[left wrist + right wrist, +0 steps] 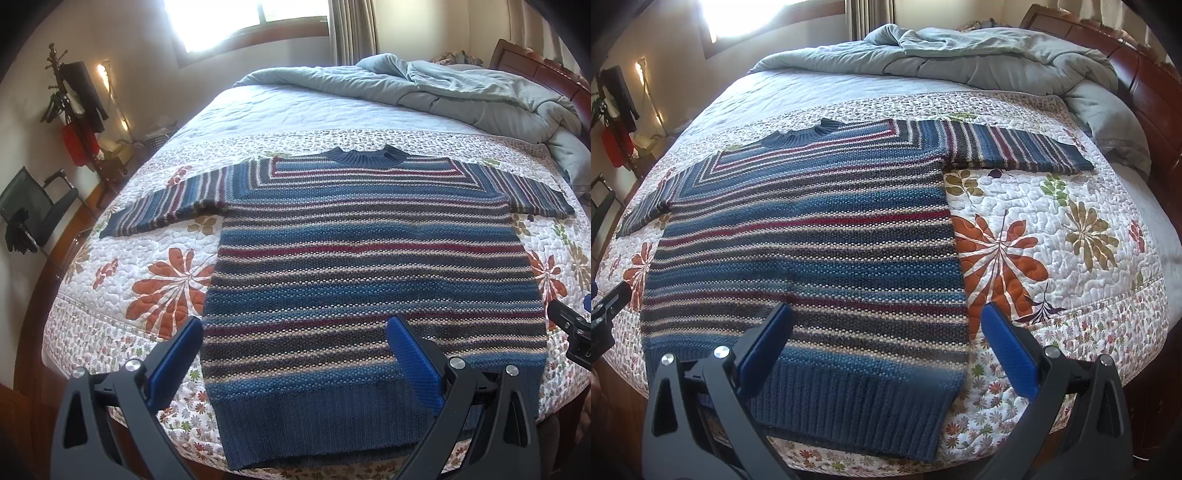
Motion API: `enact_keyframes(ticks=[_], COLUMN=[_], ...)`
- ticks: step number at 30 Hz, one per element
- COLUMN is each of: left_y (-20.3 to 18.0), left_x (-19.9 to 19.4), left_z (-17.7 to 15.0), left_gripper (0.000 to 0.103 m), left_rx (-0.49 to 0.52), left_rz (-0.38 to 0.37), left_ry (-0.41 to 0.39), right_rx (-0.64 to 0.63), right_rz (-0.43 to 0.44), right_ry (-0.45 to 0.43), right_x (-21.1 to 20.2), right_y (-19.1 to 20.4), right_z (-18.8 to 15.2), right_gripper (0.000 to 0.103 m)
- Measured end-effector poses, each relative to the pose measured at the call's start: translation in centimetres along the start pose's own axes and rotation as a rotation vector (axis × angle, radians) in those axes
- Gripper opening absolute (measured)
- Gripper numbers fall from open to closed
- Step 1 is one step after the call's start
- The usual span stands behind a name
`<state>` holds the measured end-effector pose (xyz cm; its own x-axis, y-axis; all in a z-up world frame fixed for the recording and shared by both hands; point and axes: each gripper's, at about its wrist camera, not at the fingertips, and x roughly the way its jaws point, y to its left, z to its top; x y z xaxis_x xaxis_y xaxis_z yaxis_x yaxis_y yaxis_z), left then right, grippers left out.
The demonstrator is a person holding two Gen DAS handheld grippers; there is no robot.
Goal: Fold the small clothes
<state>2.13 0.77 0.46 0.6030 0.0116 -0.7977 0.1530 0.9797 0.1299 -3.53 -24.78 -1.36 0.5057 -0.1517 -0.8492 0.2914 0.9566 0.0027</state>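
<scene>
Left tool [295, 354] and right tool [888, 345] both released, jaws wide, hovering over the ribbed hem of the striped knit sweater [369, 258], which lies flat, sleeves spread, on the floral quilt [1052, 221] of the bed. Probably first fold next: pinch each hem corner deep, both layers. Lift evenly so the knit doesn't stretch or skew.

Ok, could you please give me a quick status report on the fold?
Left gripper open, right gripper open, both empty. Striped sweater flat on quilt, sleeves spread, unfolded. Rumpled duvet beyond the collar, not touching.
</scene>
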Motion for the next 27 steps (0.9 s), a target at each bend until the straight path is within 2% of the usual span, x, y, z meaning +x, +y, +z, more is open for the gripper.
enact_keyframes(ticks=[9, 15, 18, 21, 27], left_y=[0.0, -0.3, -1.6, -4.4, -13.7], left_x=[0.1, 2.9, 4.9, 7.3, 12.3], left_z=[0.0, 1.1, 3.1, 6.0, 12.9], left_gripper=[0.099, 0.099, 0.099, 0.099, 0.099], left_rx=[0.001, -0.005, -0.001, 0.02, 0.083], left_rz=[0.002, 0.007, 0.004, -0.009, -0.043], left_ry=[0.0, 0.054, 0.082, 0.103, 0.126], right_rx=[0.0, -0.021, 0.0, 0.054, 0.201], right_rz=[0.0, -0.012, -0.046, -0.113, -0.273], right_ry=[0.002, 0.036, 0.081, 0.112, 0.161], right_x=[0.3, 2.4, 4.4, 6.3, 11.2], right_y=[-0.1, -1.7, -5.4, -11.2, -25.1], right_z=[0.0, 1.0, 3.0, 6.2, 15.1], right_gripper=[0.101, 0.101, 0.101, 0.1, 0.1])
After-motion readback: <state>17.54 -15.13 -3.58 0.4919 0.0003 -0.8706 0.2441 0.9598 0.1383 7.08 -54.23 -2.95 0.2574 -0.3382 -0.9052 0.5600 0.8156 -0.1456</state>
